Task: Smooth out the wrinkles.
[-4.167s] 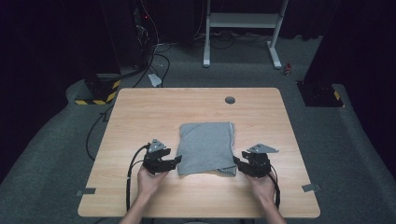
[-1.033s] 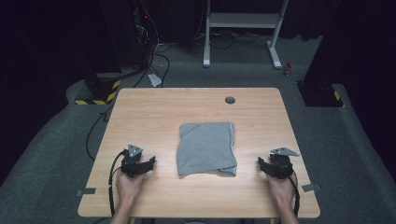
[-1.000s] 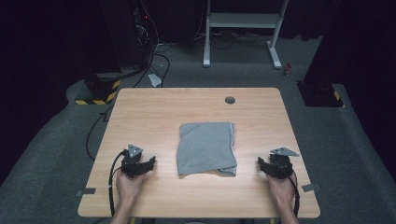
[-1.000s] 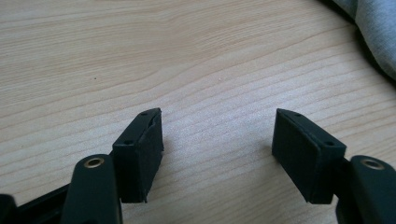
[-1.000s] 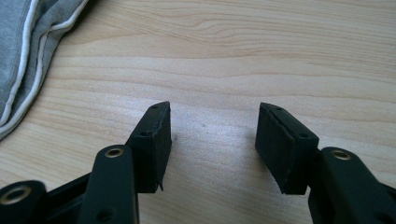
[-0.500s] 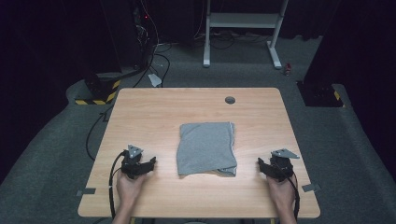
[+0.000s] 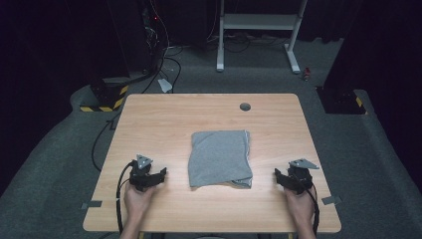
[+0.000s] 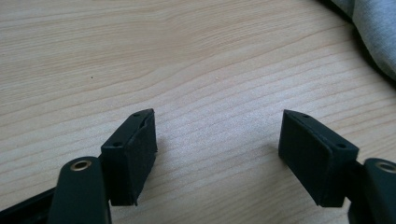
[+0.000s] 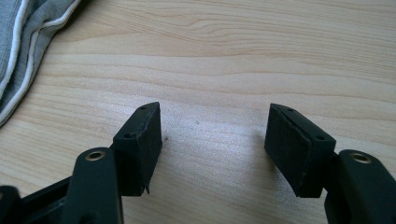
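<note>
So right now the folded grey cloth (image 7: 220,158) sits in the middle of the table (image 7: 164,114), with me parked on either side of it. My left gripper (image 7: 158,175) is off to the cloth's left near its front corner, and my right gripper (image 7: 278,177) is off to its right, both resting low by the near edge. Both sets of jaws are spread wide with nothing between them, just bare wood. From my left fingers (image 8: 133,149) the cloth (image 8: 373,32) lies ahead and off to the right, clearly apart. From my right fingers (image 9: 140,144) it's ahead and off to the left, and I can see the white-trimmed hem (image 9: 23,56) of that bottom corner. The cloth's long axis runs away from me, front to back. Gaps look about even, maybe the left a touch closer. Whichever goes in next has to swing inward toward the near corners, I reckon.
</note>
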A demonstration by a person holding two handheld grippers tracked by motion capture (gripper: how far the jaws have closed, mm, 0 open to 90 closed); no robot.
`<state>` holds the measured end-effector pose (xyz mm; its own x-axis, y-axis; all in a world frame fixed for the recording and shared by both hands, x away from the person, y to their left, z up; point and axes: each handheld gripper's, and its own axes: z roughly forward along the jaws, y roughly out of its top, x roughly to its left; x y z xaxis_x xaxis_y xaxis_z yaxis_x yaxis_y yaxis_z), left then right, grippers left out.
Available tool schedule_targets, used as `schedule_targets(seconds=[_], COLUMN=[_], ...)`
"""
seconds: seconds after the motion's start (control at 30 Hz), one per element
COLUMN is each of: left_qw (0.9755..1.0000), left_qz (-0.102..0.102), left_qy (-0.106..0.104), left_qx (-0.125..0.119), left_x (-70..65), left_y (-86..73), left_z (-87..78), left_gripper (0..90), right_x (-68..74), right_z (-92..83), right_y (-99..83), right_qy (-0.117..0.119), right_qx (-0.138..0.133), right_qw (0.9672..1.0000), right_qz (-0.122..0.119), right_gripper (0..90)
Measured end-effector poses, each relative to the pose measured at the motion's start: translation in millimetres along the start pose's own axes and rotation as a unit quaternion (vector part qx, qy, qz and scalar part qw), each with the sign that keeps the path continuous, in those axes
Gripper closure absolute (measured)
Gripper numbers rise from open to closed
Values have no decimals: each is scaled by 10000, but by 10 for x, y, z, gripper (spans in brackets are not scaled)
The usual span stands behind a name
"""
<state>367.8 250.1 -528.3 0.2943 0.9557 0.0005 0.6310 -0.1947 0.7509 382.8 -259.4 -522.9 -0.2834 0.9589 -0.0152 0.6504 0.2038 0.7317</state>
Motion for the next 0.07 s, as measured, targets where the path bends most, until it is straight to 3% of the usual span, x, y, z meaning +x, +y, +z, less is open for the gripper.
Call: schedule_targets(seconds=[0.07], left_qw=[10000], left_qz=[-2], left_qy=[-5], left_qx=[1], left_x=[-1], left_y=[0], left_z=[0], left_gripper=[276], right_x=[0], right_z=[0], right_y=[0], right_qy=[3], right_qx=[0], right_qw=[10000], right_qz=[-2], right_gripper=[357])
